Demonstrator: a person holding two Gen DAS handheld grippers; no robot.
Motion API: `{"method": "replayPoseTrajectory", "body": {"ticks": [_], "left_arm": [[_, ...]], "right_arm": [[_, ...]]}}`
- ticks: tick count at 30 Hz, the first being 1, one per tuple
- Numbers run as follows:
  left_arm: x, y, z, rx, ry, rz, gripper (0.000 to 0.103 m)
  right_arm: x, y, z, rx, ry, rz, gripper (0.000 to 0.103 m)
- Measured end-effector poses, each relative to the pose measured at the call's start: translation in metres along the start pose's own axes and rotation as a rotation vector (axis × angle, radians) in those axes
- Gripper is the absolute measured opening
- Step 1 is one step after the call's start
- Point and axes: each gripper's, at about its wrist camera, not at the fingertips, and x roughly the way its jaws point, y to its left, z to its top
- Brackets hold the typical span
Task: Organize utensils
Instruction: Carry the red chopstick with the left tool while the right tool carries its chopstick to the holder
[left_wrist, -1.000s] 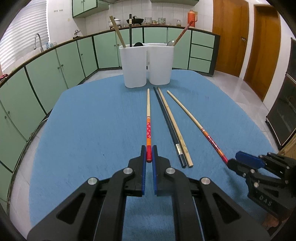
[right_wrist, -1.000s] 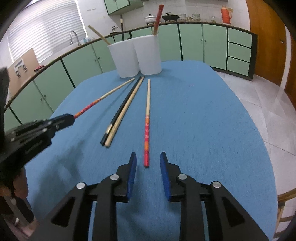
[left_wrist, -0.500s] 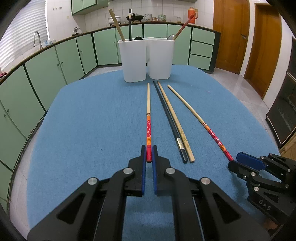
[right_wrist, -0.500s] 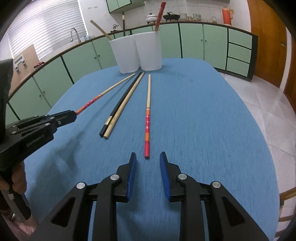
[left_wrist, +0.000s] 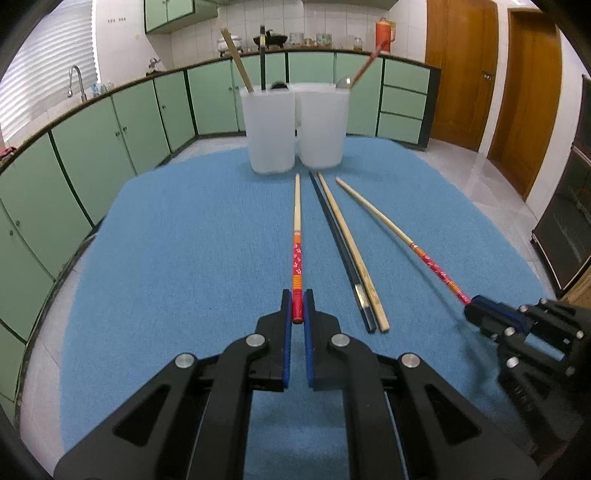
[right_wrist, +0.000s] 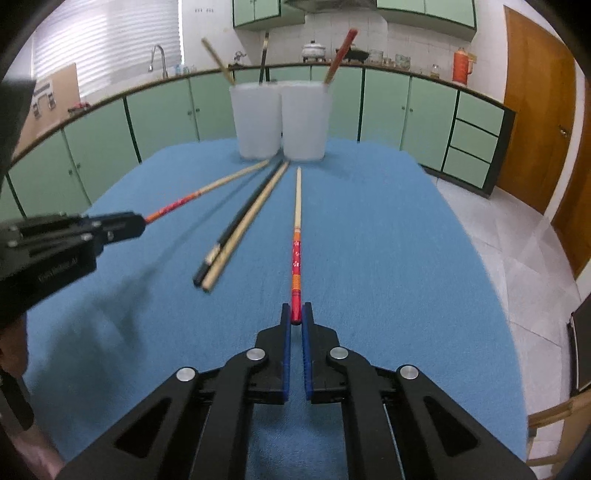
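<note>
Since a moment ago my right jaws have closed: they stood apart around the tip of a red-ended chopstick (right_wrist: 296, 240) and now pinch its red end. That chopstick runs from the jaws toward twelve o'clock across the blue table (right_wrist: 388, 240). My left jaws are narrow too, clamped on the red end of a second red-ended chopstick (left_wrist: 297, 258), which likewise points to twelve o'clock in the left wrist view. From there my right jaws show at four o'clock.

Between the two held sticks lie a loose black chopstick (left_wrist: 338, 243) and a loose pale chopstick (left_wrist: 348, 243), side by side and touching on the table.

At twelve o'clock, at the far end of the table, two white tubs stand upright against each other. The left tub (left_wrist: 271, 133) holds a pale wooden stick (left_wrist: 236, 55) leaning toward eleven o'clock and a black stick (left_wrist: 262, 59) standing nearly straight; something dark and rounded shows at its rim, but I cannot tell what. The right tub (left_wrist: 321, 129) holds a red stick (left_wrist: 369, 62) leaning toward one o'clock and what looks like a metal spoon (left_wrist: 343, 82) just above the rim.
</note>
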Motion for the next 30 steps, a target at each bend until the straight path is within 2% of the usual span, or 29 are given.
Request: {"method": "replayPoseTrajectory", "body": {"ticks": [8, 17, 30], "left_arm": [[-0.041, 0.01, 0.036, 0.006, -0.116, 0.013, 0.005], [-0.066, 0.025, 0.077, -0.023, -0.191, -0.012, 0.005], [-0.072, 0.034, 0.129, -0.057, -0.223, -0.067, 0.005]], "right_arm": [[-0.043, -0.018, 0.055, 0.016, -0.106, 0.027, 0.005], [-0.07, -0.031, 0.113, 0.033, -0.188, 0.062, 0.005], [-0.075, -0.04, 0.173, 0.024, -0.224, 0.11, 0.005]]}}
